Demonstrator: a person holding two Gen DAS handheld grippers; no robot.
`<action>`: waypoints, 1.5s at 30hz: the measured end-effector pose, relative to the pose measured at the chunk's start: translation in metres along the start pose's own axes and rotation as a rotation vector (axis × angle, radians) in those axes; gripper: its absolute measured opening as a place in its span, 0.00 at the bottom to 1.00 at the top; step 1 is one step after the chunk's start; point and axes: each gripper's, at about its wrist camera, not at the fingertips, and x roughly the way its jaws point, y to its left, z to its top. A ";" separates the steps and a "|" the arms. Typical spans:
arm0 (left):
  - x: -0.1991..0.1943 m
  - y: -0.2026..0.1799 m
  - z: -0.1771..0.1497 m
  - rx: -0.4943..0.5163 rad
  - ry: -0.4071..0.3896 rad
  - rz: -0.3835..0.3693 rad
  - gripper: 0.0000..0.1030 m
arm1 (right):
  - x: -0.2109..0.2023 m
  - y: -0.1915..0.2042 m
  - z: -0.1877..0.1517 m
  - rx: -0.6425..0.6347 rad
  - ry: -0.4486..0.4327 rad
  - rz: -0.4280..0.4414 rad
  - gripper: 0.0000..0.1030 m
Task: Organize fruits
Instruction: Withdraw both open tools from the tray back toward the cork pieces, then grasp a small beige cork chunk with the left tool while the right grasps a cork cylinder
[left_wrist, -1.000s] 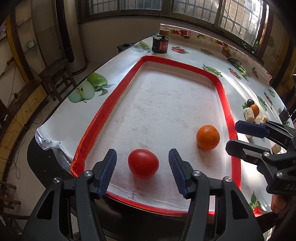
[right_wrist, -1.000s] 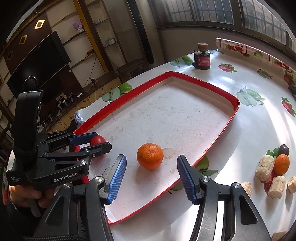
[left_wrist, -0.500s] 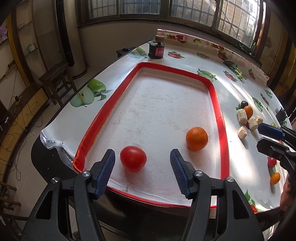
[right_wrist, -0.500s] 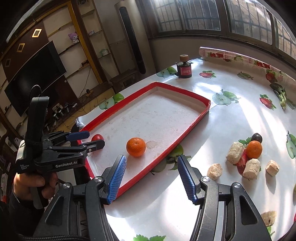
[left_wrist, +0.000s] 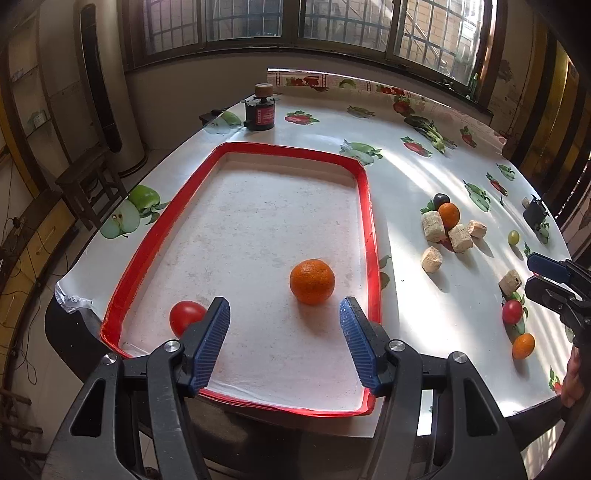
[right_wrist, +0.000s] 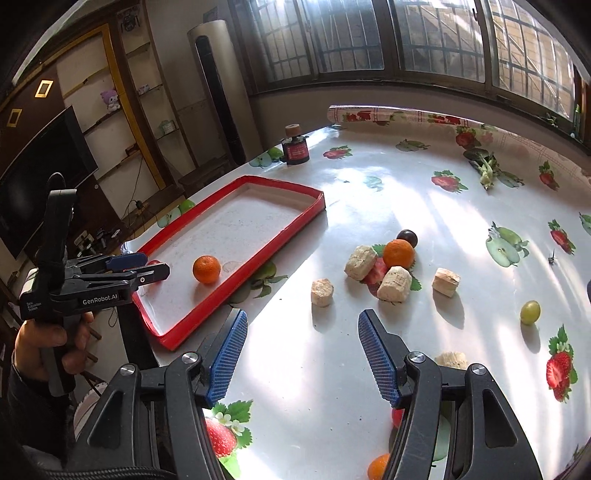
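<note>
A red-rimmed tray (left_wrist: 370, 229) (right_wrist: 273, 243) holds a red tomato (left_wrist: 184, 316) near its front left corner and an orange (left_wrist: 312, 281) (right_wrist: 206, 269). My left gripper (left_wrist: 284, 343) is open and empty above the tray's front edge; the tomato sits just left of its left finger. My right gripper (right_wrist: 303, 354) is open and empty over the bare tablecloth right of the tray. Loose on the table are another orange (right_wrist: 398, 253), a dark plum (right_wrist: 407, 236), a green grape (right_wrist: 530, 312), a small tomato (left_wrist: 512, 311) and a small orange (left_wrist: 523, 346).
Several beige cork-like chunks (right_wrist: 394, 284) lie among the loose fruit. A dark jar with a cork lid (left_wrist: 261, 112) stands at the table's far left corner. The table edge runs just under both grippers. A stool (left_wrist: 88, 184) stands on the floor left.
Both grippers have pulled back and swung right. The tomato, earlier between my left fingers, is now left of them. My right gripper has left the tray and is over the tablecloth.
</note>
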 end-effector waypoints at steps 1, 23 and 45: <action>0.000 -0.005 0.000 0.009 0.001 -0.007 0.59 | -0.004 -0.005 -0.003 0.008 -0.002 -0.010 0.63; 0.000 -0.090 -0.002 0.159 0.032 -0.113 0.59 | -0.056 -0.078 -0.049 0.156 -0.036 -0.136 0.63; 0.044 -0.135 0.019 0.195 0.086 -0.183 0.59 | -0.042 -0.125 -0.057 0.252 -0.029 -0.186 0.60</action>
